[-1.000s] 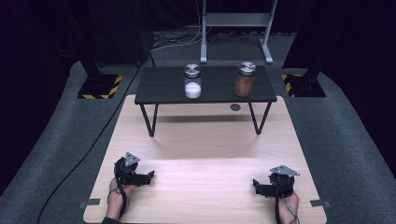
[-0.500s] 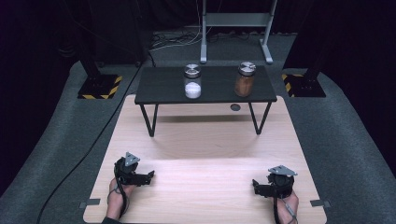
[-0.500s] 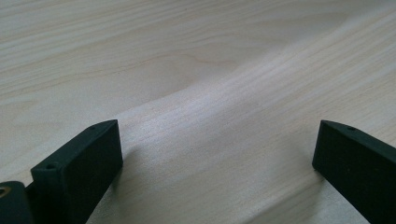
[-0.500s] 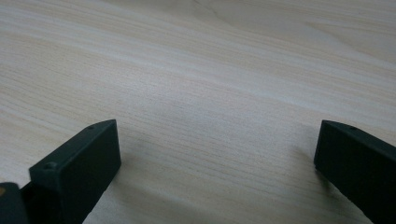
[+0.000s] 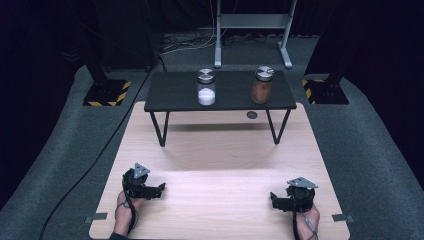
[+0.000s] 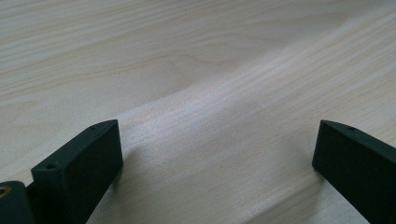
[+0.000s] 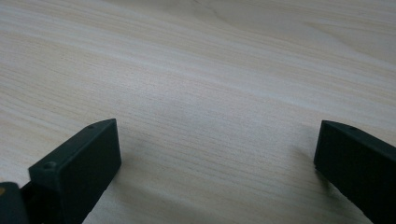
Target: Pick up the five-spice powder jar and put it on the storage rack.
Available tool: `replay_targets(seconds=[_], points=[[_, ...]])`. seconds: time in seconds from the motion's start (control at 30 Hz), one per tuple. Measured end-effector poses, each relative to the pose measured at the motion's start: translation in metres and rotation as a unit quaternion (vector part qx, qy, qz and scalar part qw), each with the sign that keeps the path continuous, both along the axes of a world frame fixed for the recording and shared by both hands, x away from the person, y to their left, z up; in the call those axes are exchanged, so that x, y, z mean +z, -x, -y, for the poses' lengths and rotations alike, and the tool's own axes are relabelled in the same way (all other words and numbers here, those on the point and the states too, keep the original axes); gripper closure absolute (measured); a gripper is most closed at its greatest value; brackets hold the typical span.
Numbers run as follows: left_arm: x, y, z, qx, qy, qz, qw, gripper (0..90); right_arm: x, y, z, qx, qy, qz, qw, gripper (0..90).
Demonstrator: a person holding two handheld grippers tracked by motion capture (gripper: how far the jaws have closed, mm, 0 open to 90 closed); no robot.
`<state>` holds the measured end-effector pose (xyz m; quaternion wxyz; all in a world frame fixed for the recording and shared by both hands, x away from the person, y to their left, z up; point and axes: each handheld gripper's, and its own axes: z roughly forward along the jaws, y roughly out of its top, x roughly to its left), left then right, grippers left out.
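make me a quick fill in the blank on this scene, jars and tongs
1. The two jars stand on a small ____ table.
2. The jar with white contents stands to the ____ of the jar with brown contents in the high view.
3. The left tongs and the right tongs both have their jaws ____.
4. Both tongs rest low over the light ____ tabletop.

Missing words: black; left; open; wooden

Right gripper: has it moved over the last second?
No. The right gripper rests at the same spot near the wooden table's near right corner, jaws open.
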<state>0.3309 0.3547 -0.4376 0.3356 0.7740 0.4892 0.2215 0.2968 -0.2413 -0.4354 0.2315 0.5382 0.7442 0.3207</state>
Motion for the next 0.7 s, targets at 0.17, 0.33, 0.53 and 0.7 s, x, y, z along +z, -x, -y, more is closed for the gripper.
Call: replay_targets(seconds=[0.17,0.33,0.53,0.7], points=[[-0.0003,0.0005,0.0004,0.0,0.0,0.001,1.0,1.4,0.0,0.0002,-0.0004,0.0,0.001,0.0,1.0,0.0],[-0.0003,0.0005,0.0003,0.0,0.0,0.001,1.0,1.4,0.0,0.0006,-0.0009,0.0,0.002,0.001,1.0,0.0],[-0.0004,0.0004,0.0001,-0.001,0.001,0.001,1.0,1.4,-0.0001,0.0005,-0.0008,0.0,0.002,0.001,1.0,0.0],[-0.0003,0.0002,0.0,-0.001,0.001,0.001,1.0,1.4,-0.0001,0.0011,-0.0015,0.0,0.003,0.002,1.0,0.0]])
